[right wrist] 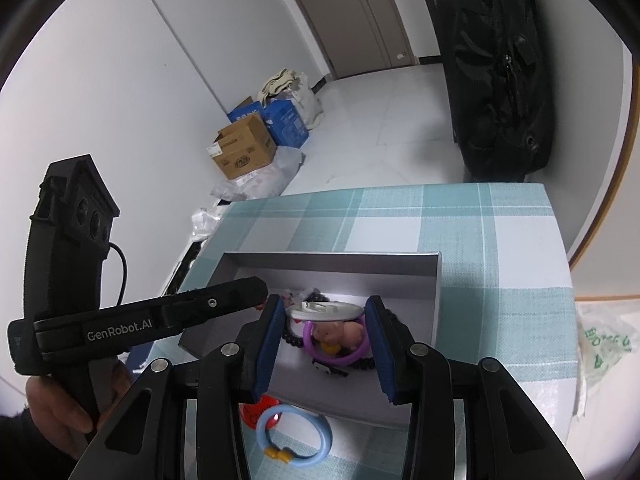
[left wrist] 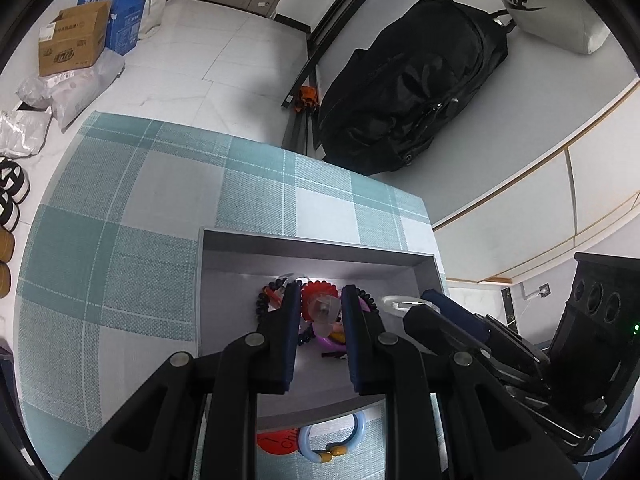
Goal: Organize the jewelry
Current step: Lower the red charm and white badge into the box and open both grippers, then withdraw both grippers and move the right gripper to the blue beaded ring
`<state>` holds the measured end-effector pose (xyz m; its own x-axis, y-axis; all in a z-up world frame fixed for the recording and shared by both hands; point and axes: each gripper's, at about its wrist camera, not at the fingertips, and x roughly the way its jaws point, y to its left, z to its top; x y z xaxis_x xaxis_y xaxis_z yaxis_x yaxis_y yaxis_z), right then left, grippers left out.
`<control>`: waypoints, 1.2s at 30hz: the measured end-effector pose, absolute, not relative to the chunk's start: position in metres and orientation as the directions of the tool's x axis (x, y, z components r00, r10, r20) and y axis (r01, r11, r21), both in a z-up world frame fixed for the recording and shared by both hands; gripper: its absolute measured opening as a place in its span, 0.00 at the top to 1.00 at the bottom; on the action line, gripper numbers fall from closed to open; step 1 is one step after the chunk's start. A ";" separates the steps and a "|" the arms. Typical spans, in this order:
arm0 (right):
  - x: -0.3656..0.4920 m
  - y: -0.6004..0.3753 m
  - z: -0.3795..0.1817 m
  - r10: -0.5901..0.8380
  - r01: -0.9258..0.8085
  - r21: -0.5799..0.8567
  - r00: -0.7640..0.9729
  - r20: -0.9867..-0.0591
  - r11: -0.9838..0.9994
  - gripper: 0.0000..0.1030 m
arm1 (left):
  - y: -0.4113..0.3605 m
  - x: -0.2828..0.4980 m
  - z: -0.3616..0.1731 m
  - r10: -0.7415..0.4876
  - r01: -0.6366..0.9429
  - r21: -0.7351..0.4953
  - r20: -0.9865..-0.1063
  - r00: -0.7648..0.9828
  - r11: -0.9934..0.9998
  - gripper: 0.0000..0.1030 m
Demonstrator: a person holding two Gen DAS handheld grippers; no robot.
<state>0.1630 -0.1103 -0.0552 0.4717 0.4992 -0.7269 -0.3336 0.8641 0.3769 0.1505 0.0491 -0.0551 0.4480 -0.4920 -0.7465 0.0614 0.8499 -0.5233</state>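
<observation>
A grey open box (left wrist: 312, 246) (right wrist: 336, 258) stands on the checked tablecloth and holds jewelry: a black bead bracelet (left wrist: 262, 304) (right wrist: 290, 336), a purple ring bracelet (right wrist: 320, 354), a red piece (left wrist: 318, 290) and a pink figure (right wrist: 340, 334). My left gripper (left wrist: 320, 300) is over the box, shut on a clear piece (left wrist: 322, 310). My right gripper (right wrist: 326, 312) is shut on a white flat piece (right wrist: 324, 311) above the box. A light blue bracelet (left wrist: 352, 438) (right wrist: 296, 436) lies on the cloth in front of the box, beside a red disc (left wrist: 276, 442) (right wrist: 256, 412).
The table edge (right wrist: 554, 240) drops off to the right. On the floor are cardboard boxes (left wrist: 74, 38) (right wrist: 244, 152) and plastic bags (left wrist: 76, 92). A black bag (left wrist: 416, 84) (right wrist: 496, 68) leans on the wall beyond the table.
</observation>
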 end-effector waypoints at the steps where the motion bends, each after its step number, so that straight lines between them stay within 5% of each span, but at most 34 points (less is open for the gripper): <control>1: 0.163 -0.110 -0.055 0.498 -0.333 0.375 0.474 -0.727 0.865 0.61 | 0.049 0.150 -0.055 -0.492 0.061 -0.523 -0.746 0.449 0.850 0.85; 6: 0.161 -0.109 -0.053 0.487 -0.336 0.359 0.485 -0.726 0.871 0.60 | 0.054 0.152 -0.059 -0.500 0.024 -0.545 -0.750 0.433 0.838 0.79; 8: 0.159 -0.111 -0.050 0.479 -0.337 0.348 0.502 -0.720 0.875 0.59 | 0.055 0.153 -0.061 -0.513 0.008 -0.561 -0.752 0.414 0.828 0.59; 10: 0.158 -0.112 -0.048 0.479 -0.336 0.347 0.510 -0.715 0.876 0.57 | 0.056 0.150 -0.060 -0.512 0.007 -0.564 -0.744 0.429 0.826 0.53; 19: 0.152 -0.121 -0.041 0.467 -0.316 0.345 0.543 -0.698 0.884 0.37 | 0.056 0.141 -0.048 -0.471 0.024 -0.524 -0.743 0.476 0.851 0.51; 29: 0.138 -0.128 -0.038 0.454 -0.315 0.328 0.558 -0.695 0.890 0.32 | 0.060 0.126 -0.045 -0.406 0.017 -0.460 -0.763 0.503 0.888 0.50; 36: 0.124 -0.124 -0.032 0.460 -0.345 0.309 0.567 -0.684 0.886 0.20 | 0.058 0.106 -0.038 -0.338 0.039 -0.379 -0.767 0.545 0.924 0.47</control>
